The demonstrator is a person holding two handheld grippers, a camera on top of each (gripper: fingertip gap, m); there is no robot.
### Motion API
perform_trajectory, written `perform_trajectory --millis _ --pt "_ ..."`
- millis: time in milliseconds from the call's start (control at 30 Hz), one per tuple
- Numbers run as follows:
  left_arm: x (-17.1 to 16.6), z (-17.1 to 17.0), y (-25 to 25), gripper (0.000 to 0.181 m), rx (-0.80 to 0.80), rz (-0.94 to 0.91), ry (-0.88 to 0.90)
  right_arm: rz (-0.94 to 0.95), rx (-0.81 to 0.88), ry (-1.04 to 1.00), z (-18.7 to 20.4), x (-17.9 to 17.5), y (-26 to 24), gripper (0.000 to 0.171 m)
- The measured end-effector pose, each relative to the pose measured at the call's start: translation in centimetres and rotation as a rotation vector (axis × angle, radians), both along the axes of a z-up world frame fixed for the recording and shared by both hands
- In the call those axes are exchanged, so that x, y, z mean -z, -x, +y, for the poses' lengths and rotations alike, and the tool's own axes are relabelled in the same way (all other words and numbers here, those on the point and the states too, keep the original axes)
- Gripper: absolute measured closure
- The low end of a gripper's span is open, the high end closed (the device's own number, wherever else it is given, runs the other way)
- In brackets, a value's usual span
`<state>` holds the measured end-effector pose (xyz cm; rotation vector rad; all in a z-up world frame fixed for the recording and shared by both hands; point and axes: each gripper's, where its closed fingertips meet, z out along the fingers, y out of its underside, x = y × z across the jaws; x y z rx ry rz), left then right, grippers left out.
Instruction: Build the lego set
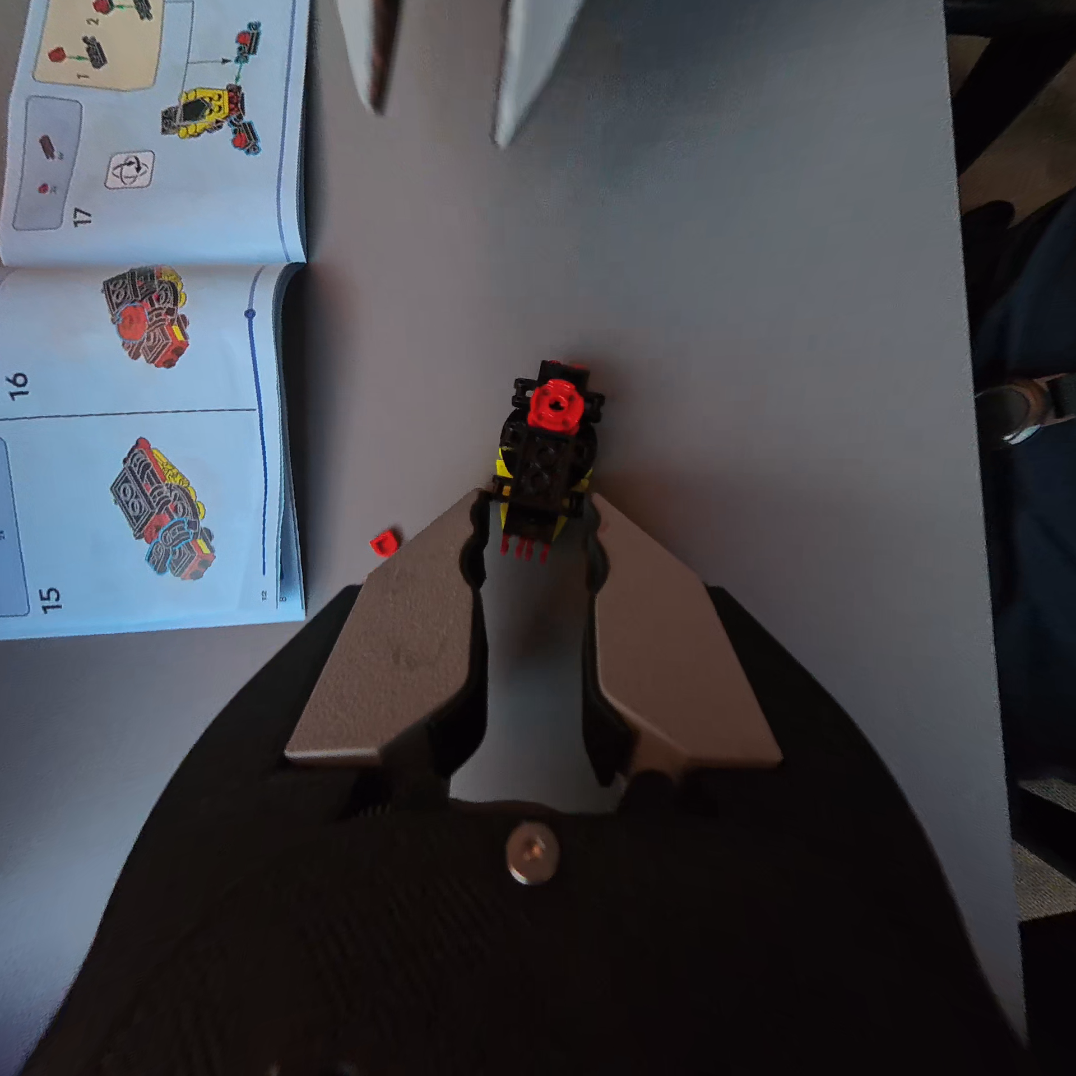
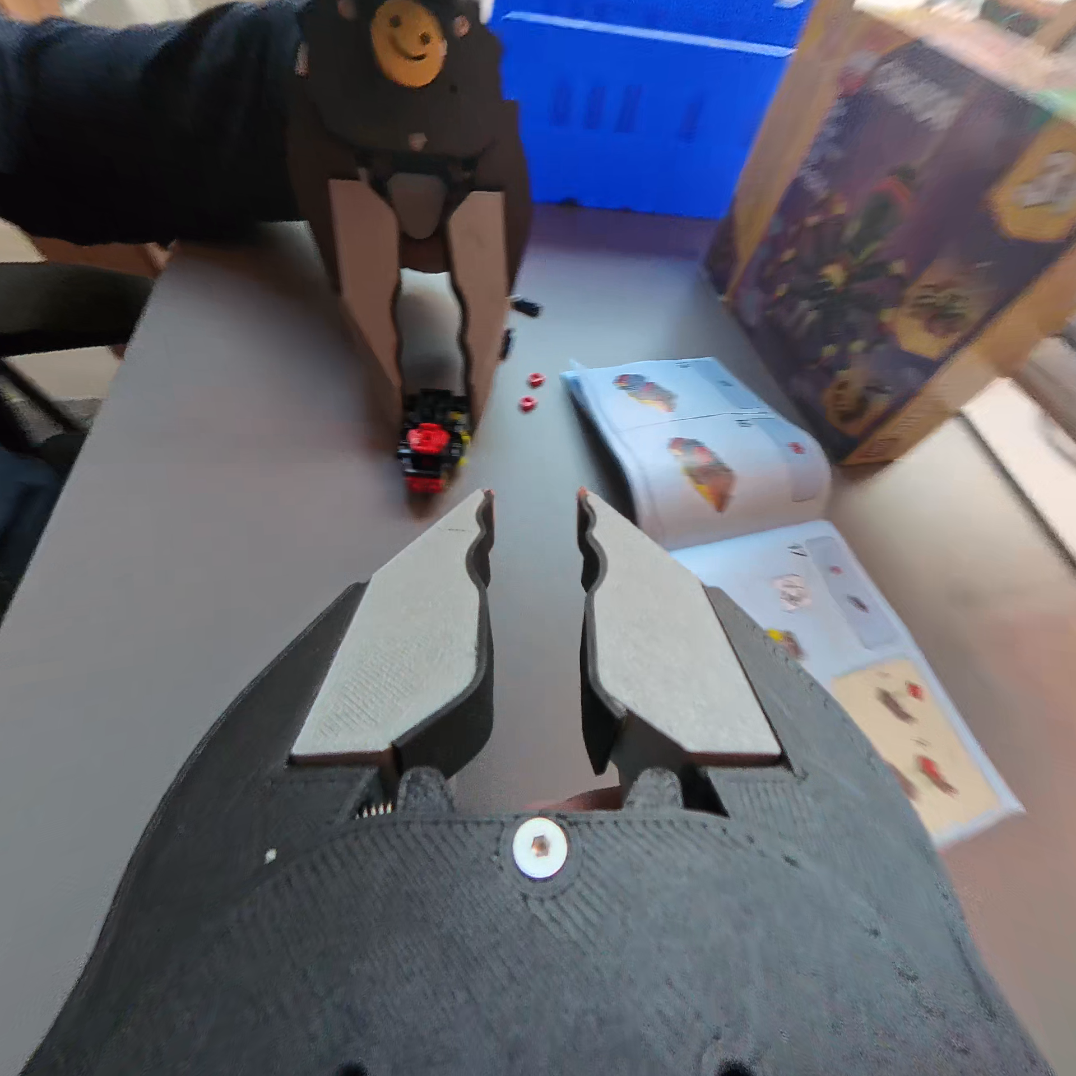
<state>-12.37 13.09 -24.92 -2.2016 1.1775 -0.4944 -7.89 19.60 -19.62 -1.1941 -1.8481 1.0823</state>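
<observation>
Left gripper [image 1: 534, 502] hiding model's [image 1: 547, 448] rear

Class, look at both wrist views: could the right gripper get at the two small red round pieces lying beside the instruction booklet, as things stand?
Probably yes. The right gripper is open and holds nothing, and the two red round pieces lie loose on bare table ahead of it. The left gripper, shut on the lego model, stands close beside them but does not cover them.
</observation>
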Motion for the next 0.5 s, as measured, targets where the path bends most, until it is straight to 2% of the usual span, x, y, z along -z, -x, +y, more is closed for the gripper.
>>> perform_trajectory --millis 33,167,300,500 --pt "0.0 -0.2 0.3 0.152 0.003 0.001 0.005 0.037 0.052 -0.016 1.3 -0.8 -0.1 0.146" --pt "-0.8 -0.8 1.4 0.152 0.001 -0.040 0.006 0.204 0.285 0.023 6.9 -4.7 -1.3 0.149" --pt "-1.7 -0.7 1.9 0.153 -0.024 -0.102 0.000 0.271 0.551 0.114 12.5 -5.8 -3.2 0.153" --pt "-0.9 -0.8 1.2 0.147 -0.008 -0.086 0.012 0.281 0.611 0.273 14.2 -5.5 -4.0 0.151"
